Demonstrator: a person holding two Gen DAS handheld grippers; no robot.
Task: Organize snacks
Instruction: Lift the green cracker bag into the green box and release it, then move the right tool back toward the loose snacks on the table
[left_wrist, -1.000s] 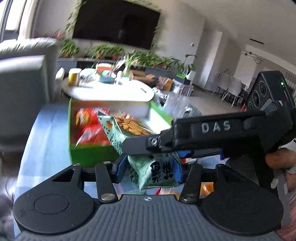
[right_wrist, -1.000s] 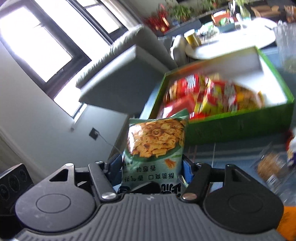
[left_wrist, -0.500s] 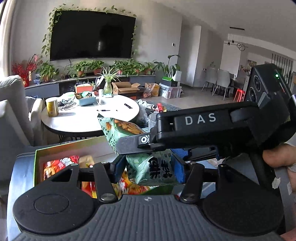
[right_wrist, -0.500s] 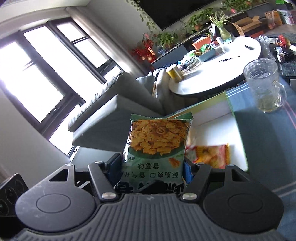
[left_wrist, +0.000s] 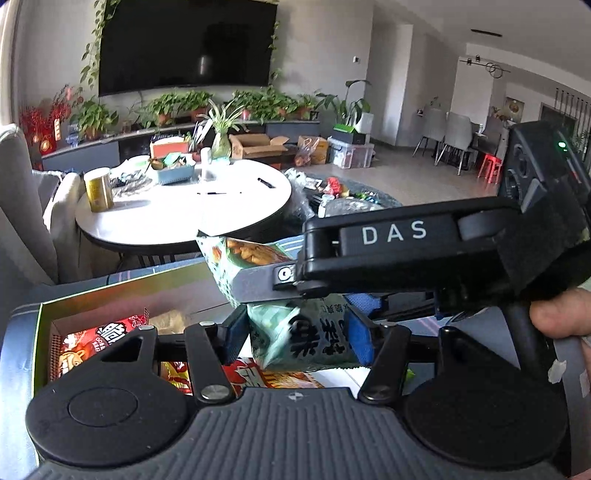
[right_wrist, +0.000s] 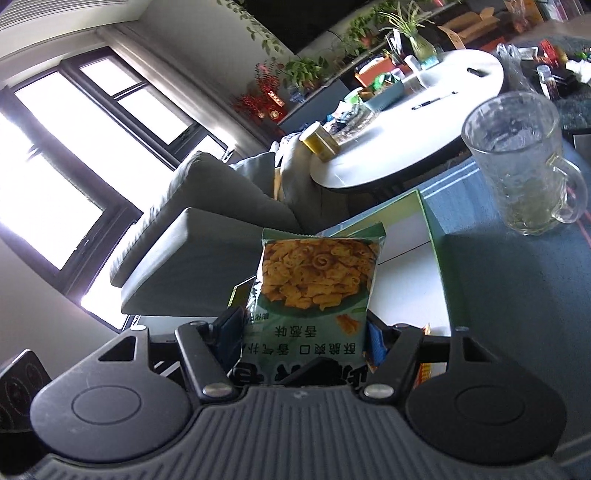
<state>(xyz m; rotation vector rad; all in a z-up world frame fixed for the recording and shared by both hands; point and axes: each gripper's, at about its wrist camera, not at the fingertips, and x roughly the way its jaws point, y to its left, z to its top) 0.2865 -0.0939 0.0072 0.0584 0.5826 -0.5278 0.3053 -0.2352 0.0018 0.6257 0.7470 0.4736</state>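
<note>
Both grippers are shut on the same green snack bag with orange crisps printed on it. In the left wrist view my left gripper (left_wrist: 295, 338) pinches the bag (left_wrist: 314, 339) low, and the right gripper's black body (left_wrist: 424, 254) crosses just above it. In the right wrist view my right gripper (right_wrist: 299, 345) holds the bag (right_wrist: 314, 280) upright. Both hover over the green box (left_wrist: 40, 332), which holds red snack packs (left_wrist: 99, 339). The box also shows in the right wrist view (right_wrist: 430, 236), with a white floor.
A glass mug (right_wrist: 517, 162) stands on the blue cloth right of the box. A white round table (left_wrist: 177, 210) with a yellow can (left_wrist: 98, 188) stands behind. A grey sofa (right_wrist: 207, 236) lies to the left.
Both grippers, with the green bag between them, have moved over the green box and tilted up; the room behind now fills the views. The grips have not changed.
</note>
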